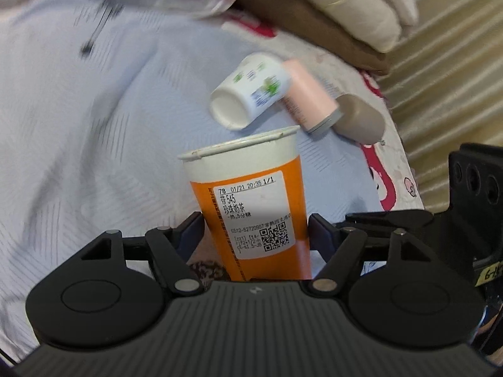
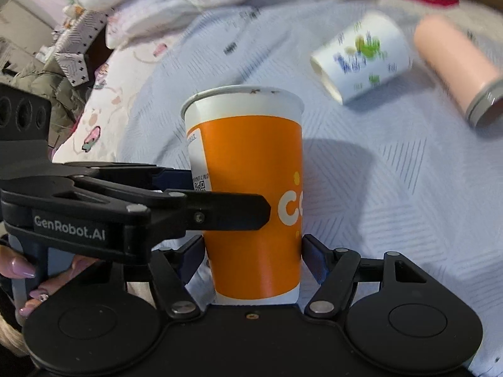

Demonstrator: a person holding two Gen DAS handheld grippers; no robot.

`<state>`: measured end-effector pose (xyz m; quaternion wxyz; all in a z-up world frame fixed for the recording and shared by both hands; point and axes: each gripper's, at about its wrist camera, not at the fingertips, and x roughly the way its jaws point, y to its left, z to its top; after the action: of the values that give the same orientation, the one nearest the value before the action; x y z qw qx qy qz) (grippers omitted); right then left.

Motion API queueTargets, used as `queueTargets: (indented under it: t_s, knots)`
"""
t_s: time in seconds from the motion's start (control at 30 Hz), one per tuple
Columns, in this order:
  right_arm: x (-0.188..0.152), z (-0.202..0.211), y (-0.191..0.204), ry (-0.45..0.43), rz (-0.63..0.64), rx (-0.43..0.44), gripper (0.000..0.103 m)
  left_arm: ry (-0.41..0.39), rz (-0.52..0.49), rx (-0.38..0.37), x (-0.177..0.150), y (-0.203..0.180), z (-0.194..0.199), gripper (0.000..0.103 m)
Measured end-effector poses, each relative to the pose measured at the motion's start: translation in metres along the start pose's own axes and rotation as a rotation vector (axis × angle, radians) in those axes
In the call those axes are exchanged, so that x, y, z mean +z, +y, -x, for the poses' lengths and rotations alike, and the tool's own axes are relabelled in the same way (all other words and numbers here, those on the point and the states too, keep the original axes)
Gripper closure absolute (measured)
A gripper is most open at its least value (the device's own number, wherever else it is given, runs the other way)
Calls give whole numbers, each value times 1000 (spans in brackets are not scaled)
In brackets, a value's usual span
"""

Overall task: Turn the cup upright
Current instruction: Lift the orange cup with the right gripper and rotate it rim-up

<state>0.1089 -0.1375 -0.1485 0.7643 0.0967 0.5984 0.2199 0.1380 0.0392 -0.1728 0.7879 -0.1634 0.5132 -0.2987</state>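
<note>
An orange and white paper cup (image 1: pixel 251 207) with a printed label stands upright, rim up, on the pale blue bedspread. It also shows in the right wrist view (image 2: pixel 251 194). My left gripper (image 1: pixel 254 229) is shut on the cup's lower body, one finger on each side. My right gripper (image 2: pixel 251 251) is shut on the same cup from another side. The left gripper's finger (image 2: pixel 220 210) crosses in front of the cup in the right wrist view.
A white printed cup (image 1: pixel 248 94) lies on its side beyond the orange cup, next to a pink tumbler (image 1: pixel 309 97) and a brown tumbler (image 1: pixel 361 117), both lying down. Folded bedding (image 1: pixel 345 0) lies behind them. A curtain (image 1: pixel 456 62) hangs at the right.
</note>
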Motion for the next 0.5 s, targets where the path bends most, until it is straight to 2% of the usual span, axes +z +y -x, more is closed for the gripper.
queueTargets:
  t_s: [0.2,0.37,0.5]
  knots:
    - [-13,20,17,-187,133,-102,31,-105,-150,17,-5,-27,18,35]
    - [-28,21,34,-332,306,-265,31,-188,-250,39,-11,-46,20,36]
    - [-43,13,41,-476,468,-401,31,-263,-284,52,-15,-51,20,36]
